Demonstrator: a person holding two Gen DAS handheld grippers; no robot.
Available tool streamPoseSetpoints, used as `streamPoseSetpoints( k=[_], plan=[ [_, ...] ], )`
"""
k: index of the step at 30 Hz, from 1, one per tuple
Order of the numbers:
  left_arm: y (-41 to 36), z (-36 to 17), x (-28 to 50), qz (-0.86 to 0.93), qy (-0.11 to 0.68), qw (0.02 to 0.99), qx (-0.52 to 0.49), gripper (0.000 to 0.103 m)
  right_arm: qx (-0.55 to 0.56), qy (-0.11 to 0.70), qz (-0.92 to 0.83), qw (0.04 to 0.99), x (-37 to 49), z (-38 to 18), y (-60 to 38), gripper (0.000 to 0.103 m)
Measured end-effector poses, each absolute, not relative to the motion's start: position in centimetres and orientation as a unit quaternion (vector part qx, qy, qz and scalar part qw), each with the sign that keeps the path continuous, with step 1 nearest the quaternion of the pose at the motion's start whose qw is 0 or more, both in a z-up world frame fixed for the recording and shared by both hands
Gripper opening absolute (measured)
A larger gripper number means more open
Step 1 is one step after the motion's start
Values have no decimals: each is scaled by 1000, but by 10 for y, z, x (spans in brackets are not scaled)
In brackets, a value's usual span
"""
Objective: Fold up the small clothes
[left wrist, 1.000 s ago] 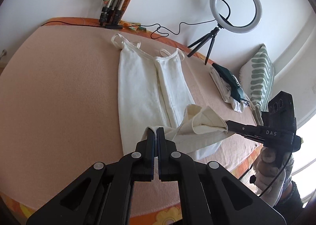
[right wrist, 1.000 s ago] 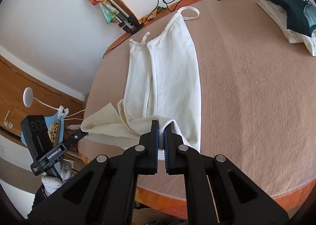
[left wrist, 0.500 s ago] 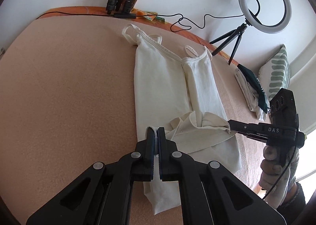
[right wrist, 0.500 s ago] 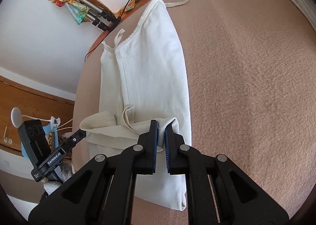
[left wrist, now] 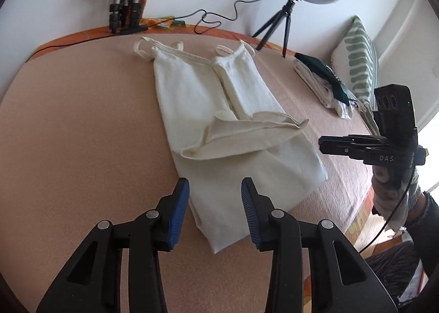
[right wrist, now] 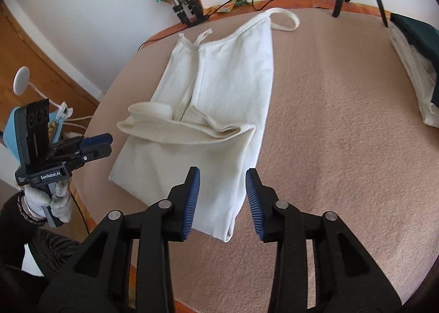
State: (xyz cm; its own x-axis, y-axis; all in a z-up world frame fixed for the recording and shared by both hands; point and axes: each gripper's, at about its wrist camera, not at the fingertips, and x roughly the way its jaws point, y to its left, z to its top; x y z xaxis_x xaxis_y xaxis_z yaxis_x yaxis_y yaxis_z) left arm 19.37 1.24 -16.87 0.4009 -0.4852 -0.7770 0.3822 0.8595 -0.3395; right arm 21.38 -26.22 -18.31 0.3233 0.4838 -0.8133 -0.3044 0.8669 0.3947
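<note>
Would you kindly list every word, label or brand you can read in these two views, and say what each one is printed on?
"DAS": white letters on the side of the right tongs, seen from the left wrist view.
"GenRobot.AI": white label on the body of the left tongs, seen from the right wrist view.
A smaller line beside that label is too small to read.
The print on the dark folded garment is too blurred to read.

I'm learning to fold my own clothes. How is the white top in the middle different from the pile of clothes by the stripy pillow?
The white top lies long and spread out, only partly folded, its hem flipped up. The pile of clothes is a small, tidy stack. The white top is all cream; the pile of clothes has something dark green on top. Both rest on the same pinkish blanket.
</note>
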Motion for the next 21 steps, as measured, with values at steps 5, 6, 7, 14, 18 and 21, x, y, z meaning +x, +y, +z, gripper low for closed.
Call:
streamPoseSetpoints(
  k=[5,6,7,14,18,21],
  plan=[
    [-3,-172,220,-245,466,849,-48,36,65,529,261,805,237,-197,-244,27],
    [-2,-172,229,-233,459,856,-49,36,70,524,254,810,247,-197,-246,27],
    [0,-172,238,-209,456,864,-45,36,78,522,240,815,256,-197,-249,27],
    [36,-162,275,-145,437,885,-73,40,66,497,183,846,286,-180,-277,28],
    [48,-160,304,-146,443,880,-88,40,56,496,179,848,303,-177,-286,35],
    [54,-167,329,-151,456,869,-114,40,64,494,185,847,322,-180,-291,53]
  ],
)
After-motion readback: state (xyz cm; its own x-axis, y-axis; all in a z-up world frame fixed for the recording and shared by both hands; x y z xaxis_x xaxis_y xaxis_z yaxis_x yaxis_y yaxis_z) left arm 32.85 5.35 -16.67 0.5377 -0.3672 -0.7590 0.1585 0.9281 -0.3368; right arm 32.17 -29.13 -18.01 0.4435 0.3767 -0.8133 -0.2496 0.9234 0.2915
